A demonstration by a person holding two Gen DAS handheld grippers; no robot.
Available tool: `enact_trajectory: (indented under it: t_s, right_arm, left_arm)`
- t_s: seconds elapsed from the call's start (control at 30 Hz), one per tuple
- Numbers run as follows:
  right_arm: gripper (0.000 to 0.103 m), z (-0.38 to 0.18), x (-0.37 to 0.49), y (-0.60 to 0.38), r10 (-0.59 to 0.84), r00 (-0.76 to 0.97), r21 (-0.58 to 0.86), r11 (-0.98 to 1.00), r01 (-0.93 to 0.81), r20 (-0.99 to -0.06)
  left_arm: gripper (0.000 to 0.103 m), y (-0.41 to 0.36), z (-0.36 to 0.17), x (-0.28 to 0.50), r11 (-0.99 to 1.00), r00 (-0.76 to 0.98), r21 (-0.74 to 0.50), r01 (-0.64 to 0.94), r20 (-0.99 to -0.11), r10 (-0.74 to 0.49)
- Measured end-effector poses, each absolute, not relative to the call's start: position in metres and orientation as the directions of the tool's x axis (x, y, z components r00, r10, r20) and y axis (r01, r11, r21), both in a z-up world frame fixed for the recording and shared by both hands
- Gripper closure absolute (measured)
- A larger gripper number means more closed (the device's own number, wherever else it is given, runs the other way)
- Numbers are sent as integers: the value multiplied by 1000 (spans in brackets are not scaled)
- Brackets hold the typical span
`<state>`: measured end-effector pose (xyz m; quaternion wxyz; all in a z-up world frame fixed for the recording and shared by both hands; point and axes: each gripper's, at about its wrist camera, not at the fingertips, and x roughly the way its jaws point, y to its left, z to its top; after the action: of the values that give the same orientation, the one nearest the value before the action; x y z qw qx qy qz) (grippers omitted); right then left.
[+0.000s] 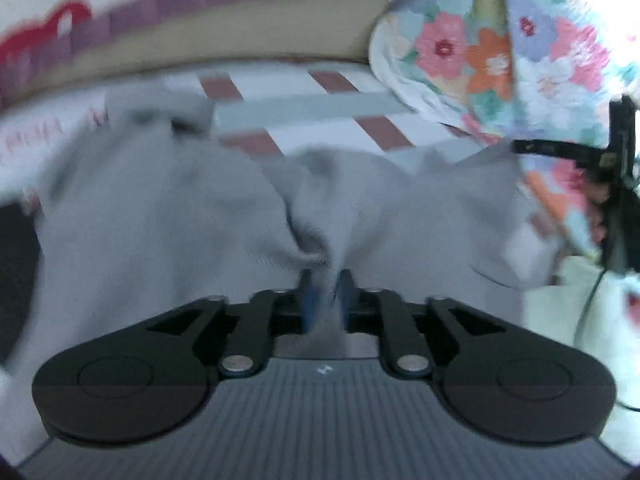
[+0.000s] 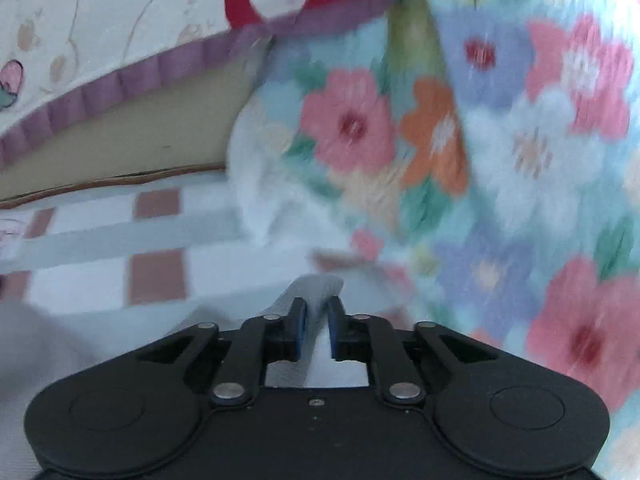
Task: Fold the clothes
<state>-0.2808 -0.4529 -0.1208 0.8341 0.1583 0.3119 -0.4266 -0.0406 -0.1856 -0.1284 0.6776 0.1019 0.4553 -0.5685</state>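
A grey garment [image 1: 168, 208] lies bunched over the checked bed sheet [image 1: 320, 104], filling most of the left wrist view. My left gripper [image 1: 326, 280] is shut on a gathered fold of it near the middle. At the right edge of that view the other gripper [image 1: 616, 152] shows, held by a hand, at the garment's far end. In the right wrist view my right gripper [image 2: 317, 308] is shut on a narrow edge of the grey garment [image 2: 316, 284], with the rest trailing off to the lower left. Both views are blurred by motion.
A flowered quilt [image 2: 500, 140] is heaped at the right, close beside my right gripper. Behind the checked sheet [image 2: 100, 280] rises a headboard cushion [image 2: 100, 32] with a purple frill and a red cartoon figure. A dark shape [image 1: 16, 280] sits at the far left.
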Motion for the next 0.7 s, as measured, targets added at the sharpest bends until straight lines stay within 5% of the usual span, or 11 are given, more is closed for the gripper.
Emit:
enact_trajectory:
  t_s: [0.07,0.2,0.4,0.57,0.6,0.67,0.7]
  right_arm:
    - [61,-128,-282,-453,-570,434,22,588,808,-698]
    - [61,-131,-292,-394,-203,581,275,728,628,-789]
    - [54,-142,-298,-307,176,521,407,836,369,-835]
    - [48,-158,-281,-268,124,466,273,924,267,-876]
    - [58,-163,-277,-266,87,451,227,937,264,-888]
    - [96,-170,-274,-264,46,433,162,958,235,-900]
    - [96,-167,-276,-265,54,422,163,960,226,-905]
  left_arm:
    - [72,-172,-132,-43,349,-70,-385,854,-751,-656]
    - [68,-162,-129,-40,355,-81,-391,849,-761,-644]
    - [63,-171,-124,-44,368,-40,-352,861,-767,-640]
    - [63,-169,-129,-48,426,55,-238,873,-819,-571]
    - [63,-168,-128,-47,437,73,-221,872,-823,-563]
    - [63,-161,-121,-35,460,58,-278,843,-804,-592]
    - [63,-158,-117,-28,471,51,-306,827,-794,-606]
